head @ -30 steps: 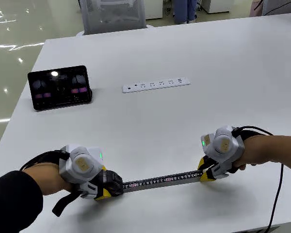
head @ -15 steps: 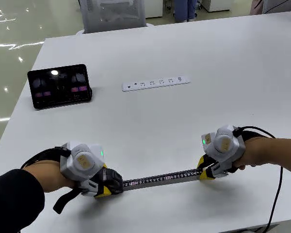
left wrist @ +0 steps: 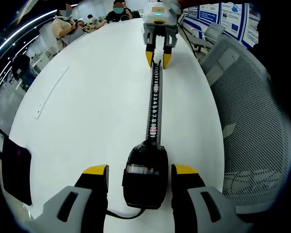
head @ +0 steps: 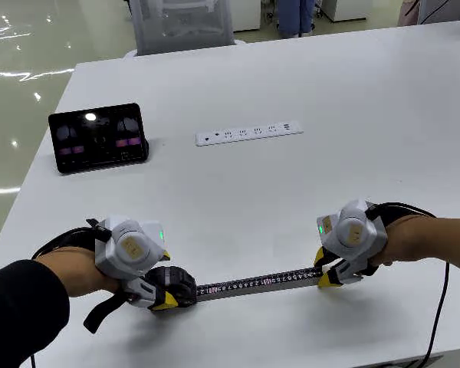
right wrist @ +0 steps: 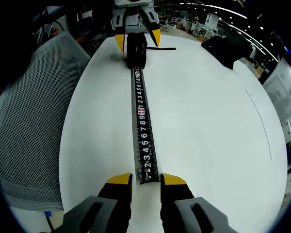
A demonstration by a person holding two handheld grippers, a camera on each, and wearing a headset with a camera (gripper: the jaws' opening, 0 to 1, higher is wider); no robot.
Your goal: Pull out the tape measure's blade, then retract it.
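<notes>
A white table (head: 291,192) carries the black, rounded tape measure case (head: 178,285) at about 7 o'clock in the head view. Its dark blade (head: 257,283), printed with pale numerals, is pulled out flat on the table. The blade's long axis runs from 9 toward 3 o'clock, rising slightly at the far end. Its tip points at the right gripper (head: 323,270), at about 4 o'clock.

The left gripper (head: 165,280) straddles the case with its yellow-tipped jaws wide. In the left gripper view a strip of table shows between one jaw and the case.

The right gripper's jaws are narrow, with the blade's tip between them. Whether they pinch it I cannot tell.

Well apart from these, a black tablet screen (head: 98,138) stands at 10 o'clock. A long white power strip (head: 249,133) lies near 12 o'clock.
</notes>
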